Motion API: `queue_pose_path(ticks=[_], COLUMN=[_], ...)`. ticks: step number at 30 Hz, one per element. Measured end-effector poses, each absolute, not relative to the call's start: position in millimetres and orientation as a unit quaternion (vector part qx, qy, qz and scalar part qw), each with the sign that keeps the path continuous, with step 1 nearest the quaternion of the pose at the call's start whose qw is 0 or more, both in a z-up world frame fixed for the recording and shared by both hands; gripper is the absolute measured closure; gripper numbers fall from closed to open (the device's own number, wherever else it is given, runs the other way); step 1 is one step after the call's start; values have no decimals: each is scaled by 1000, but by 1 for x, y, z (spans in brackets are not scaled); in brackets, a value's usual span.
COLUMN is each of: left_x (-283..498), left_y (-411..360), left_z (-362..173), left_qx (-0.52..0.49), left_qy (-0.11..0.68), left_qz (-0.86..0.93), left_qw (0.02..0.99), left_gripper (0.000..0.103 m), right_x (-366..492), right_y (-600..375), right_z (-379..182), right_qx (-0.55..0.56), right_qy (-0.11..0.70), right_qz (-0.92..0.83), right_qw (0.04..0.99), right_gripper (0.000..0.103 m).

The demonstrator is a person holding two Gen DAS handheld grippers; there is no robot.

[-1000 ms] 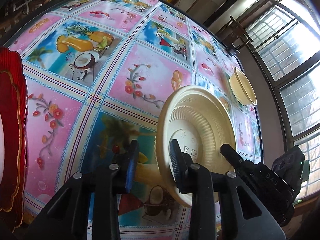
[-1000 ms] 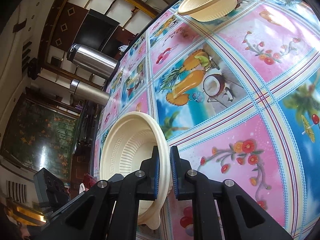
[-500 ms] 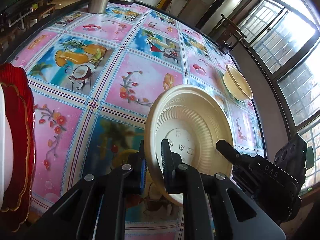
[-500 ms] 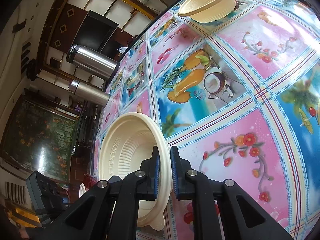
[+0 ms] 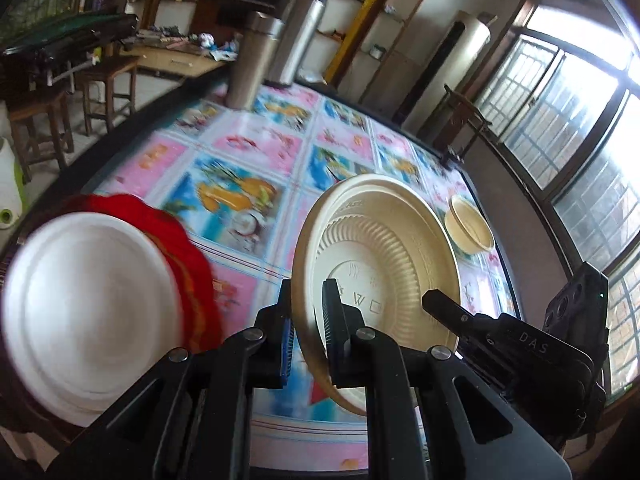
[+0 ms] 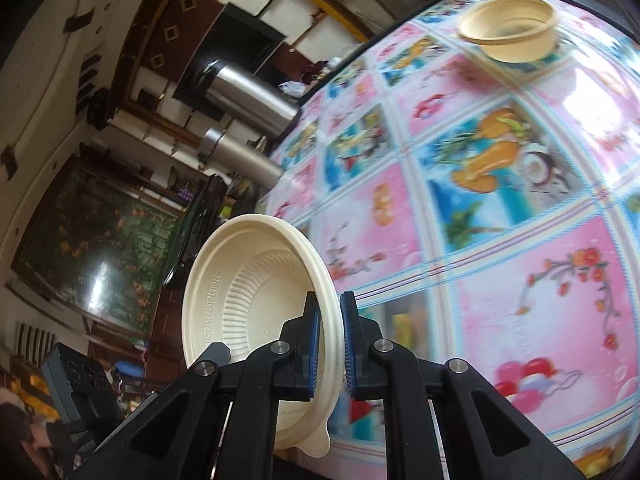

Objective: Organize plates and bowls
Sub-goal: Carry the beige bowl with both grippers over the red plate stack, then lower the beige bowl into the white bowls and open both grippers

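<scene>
Plate in cream, seen from the left wrist: held on edge above the desk, underside facing right, its near rim pinched between the pads of the left claw. Right claw's black body at lower right, against the same plate. White plate on a red scalloped plate at near left, blurred. Cream bowl far right, well apart. Steel flask at the far edge.

From the right wrist: same plate on edge, hollow side facing left, rim clamped in the right claw, both pads closed on it. Bowl far right on the desk.

Judged light, thin and somewhat flexible, likely a disposable moulded plate; smooth rim, so liable to pivot or slip if gripped loosely. Best taken at the flat outer rim, as now, with modest pressure to avoid creasing.
</scene>
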State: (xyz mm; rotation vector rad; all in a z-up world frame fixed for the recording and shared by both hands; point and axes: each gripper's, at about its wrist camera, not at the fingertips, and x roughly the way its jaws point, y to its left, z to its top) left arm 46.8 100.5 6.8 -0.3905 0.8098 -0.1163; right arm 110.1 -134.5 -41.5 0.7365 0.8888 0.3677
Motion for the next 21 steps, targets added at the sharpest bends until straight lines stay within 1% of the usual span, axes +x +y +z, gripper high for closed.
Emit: queue_pose_path(ticks=[5,11,16,21], left_x=[21,-7,-16,-11], left_y=[152,205,224,227], left_z=[22,22,8,-11], left_qx=[-194,-200,-184,-170], left_qy=[361,347,354,377], left_qz=[-14,41,70,75], left_qw=[912,915,914,907], left_gripper=[92,92,92,92], right_x=[109,102,89,83], right_y=[-78,-7,39,55], right_z=[-26,-29,-36,-43], right_qx=[323,285,250,226], right_qy=[427,455,468,473], right_qz=[224,268,280,269], right_qw=[814,800,800,808], right_gripper=[92,92,93,93])
